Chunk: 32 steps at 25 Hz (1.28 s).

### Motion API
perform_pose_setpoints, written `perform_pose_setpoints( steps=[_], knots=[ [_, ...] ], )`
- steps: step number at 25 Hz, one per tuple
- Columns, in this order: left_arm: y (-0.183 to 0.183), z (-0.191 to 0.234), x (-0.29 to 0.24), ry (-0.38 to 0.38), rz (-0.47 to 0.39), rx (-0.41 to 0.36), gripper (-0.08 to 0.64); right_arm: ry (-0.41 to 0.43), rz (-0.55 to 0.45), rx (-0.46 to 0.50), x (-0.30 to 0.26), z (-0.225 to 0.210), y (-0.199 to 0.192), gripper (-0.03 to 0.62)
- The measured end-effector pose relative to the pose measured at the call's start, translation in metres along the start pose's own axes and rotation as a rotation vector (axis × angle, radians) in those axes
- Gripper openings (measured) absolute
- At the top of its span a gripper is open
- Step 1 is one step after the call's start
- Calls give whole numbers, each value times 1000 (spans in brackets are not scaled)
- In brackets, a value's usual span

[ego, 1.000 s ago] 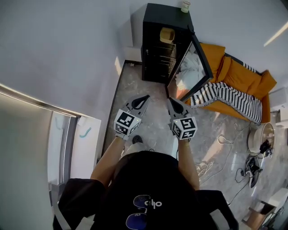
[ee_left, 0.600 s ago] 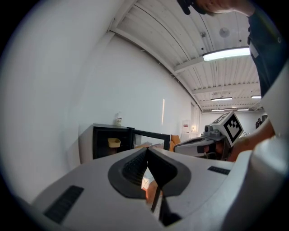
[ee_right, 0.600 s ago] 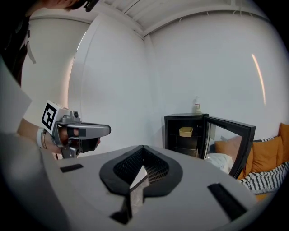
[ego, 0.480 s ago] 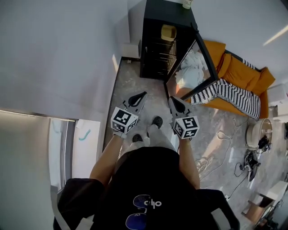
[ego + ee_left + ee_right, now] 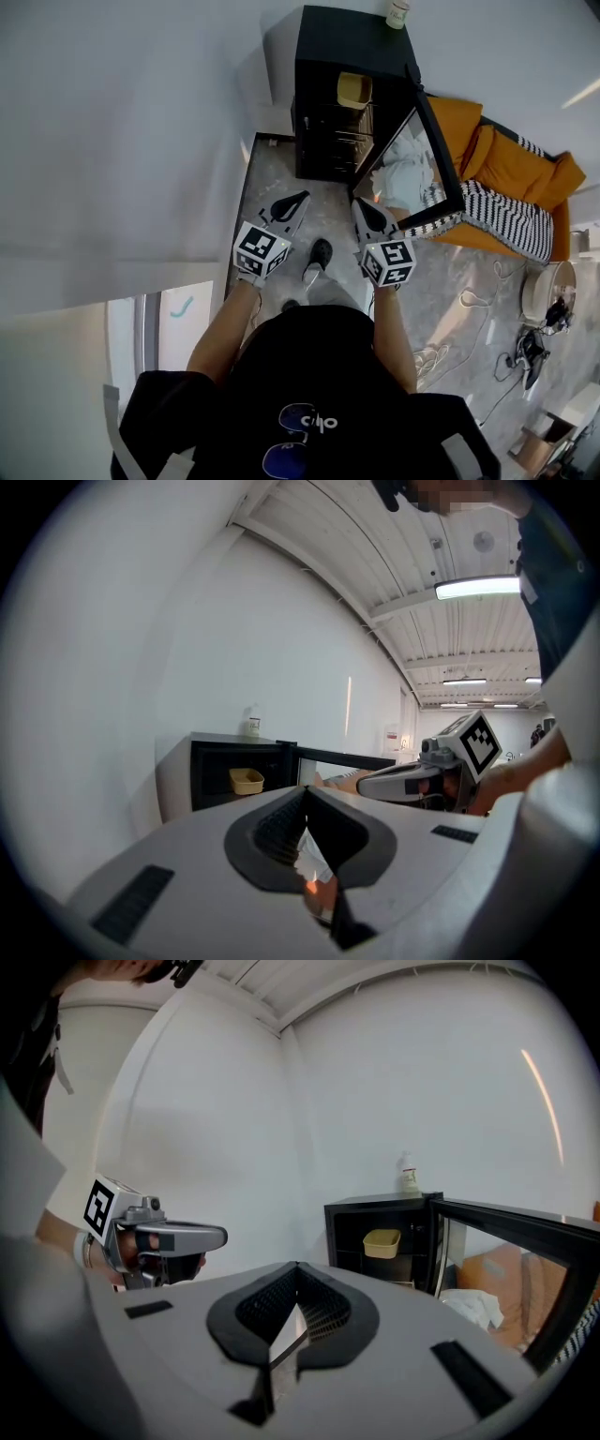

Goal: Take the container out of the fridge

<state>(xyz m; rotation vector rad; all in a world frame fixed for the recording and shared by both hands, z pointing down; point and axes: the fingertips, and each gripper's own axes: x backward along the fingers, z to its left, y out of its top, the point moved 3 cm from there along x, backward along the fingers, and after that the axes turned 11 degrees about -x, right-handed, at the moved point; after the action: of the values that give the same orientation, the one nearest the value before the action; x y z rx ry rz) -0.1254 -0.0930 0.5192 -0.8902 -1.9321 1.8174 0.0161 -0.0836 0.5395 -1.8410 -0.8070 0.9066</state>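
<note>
A black mini fridge (image 5: 339, 94) stands against the wall, its glass door (image 5: 412, 164) swung open to the right. A yellow container (image 5: 354, 90) sits on an upper shelf inside; it also shows in the left gripper view (image 5: 247, 780) and the right gripper view (image 5: 382, 1242). My left gripper (image 5: 298, 199) and right gripper (image 5: 361, 208) hang side by side over the floor, well short of the fridge. Both are shut with nothing between the jaws. Each gripper view shows the other gripper: the right gripper (image 5: 412, 780) and the left gripper (image 5: 173, 1238).
A small bottle (image 5: 397, 13) stands on top of the fridge. An orange sofa (image 5: 511, 164) with a striped blanket (image 5: 497, 211) lies right of the door. Cables (image 5: 469, 300) trail on the floor at the right. A white wall (image 5: 141, 112) runs along the left.
The person has stepped forward, one shoe now showing between the grippers. Both grippers stay shut and level, a little nearer the fridge.
</note>
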Motion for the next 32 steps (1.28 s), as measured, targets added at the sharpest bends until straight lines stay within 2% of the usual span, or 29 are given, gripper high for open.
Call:
perform_pose_setpoints(
  steps=[7,16,23,32],
  knots=[
    [9,50,-83,-24,12,13,6,-25,-18,-22,-60,-66,49,6],
    [4,86,-150,-29,42,24,6,-19,-6,-30,-109,-123,75,6],
    [1,106,-181,3,65,37,6,16,3,-31,-138,-143,87,6],
    [1,115,-195,-13,84,19,6,34,16,-39,-152,-149,92,6]
  ],
)
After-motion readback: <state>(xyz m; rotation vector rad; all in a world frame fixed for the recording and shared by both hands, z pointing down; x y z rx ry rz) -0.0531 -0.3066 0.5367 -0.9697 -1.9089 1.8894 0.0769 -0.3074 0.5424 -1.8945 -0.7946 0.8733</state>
